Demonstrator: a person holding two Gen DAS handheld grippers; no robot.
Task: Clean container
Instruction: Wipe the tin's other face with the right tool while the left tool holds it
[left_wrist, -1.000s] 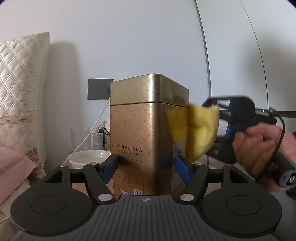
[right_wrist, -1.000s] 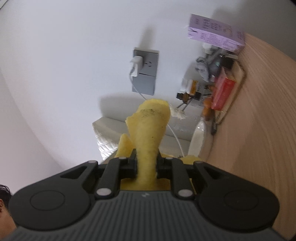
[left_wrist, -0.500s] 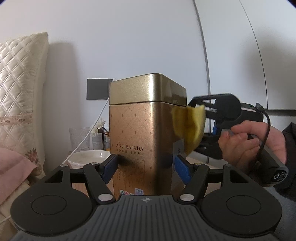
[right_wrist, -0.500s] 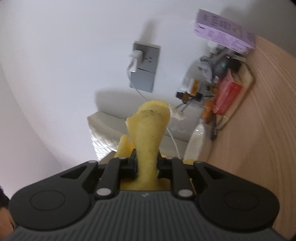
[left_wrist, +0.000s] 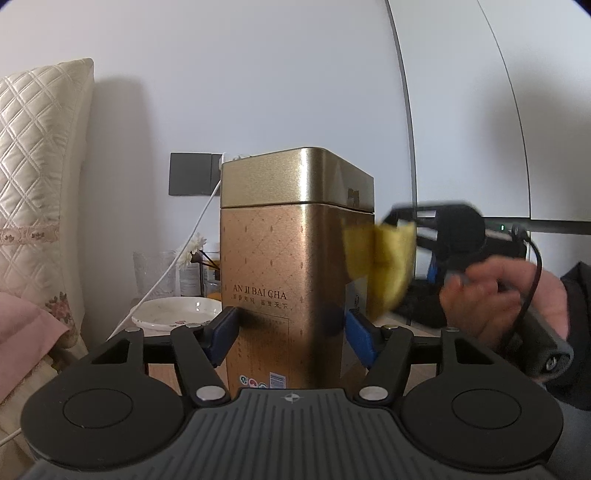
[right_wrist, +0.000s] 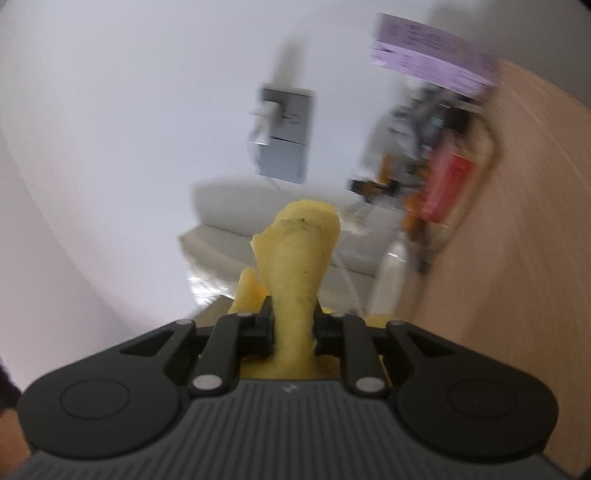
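Note:
A tall gold tea tin (left_wrist: 288, 266) with a lid stands upright, held between the blue pads of my left gripper (left_wrist: 291, 328), which is shut on its lower sides. My right gripper (right_wrist: 293, 325) is shut on a yellow cloth (right_wrist: 299, 266). In the left wrist view the cloth (left_wrist: 388, 266) is pressed against the tin's right side, with the right gripper (left_wrist: 417, 240) and the hand behind it. The right wrist view is blurred by motion.
A white dish (left_wrist: 173, 314), a glass (left_wrist: 151, 273) and small bottles sit behind the tin on a wooden bedside surface. A quilted headboard (left_wrist: 37, 177) is on the left. A wall socket (left_wrist: 192, 179) with a white cable is behind. A purple box (right_wrist: 432, 70) sits on a cluttered tray.
The yellow cloth has slid back and forth along the tin's right side, and the right gripper and hand have shifted with it. The tin and left gripper have stayed in place.

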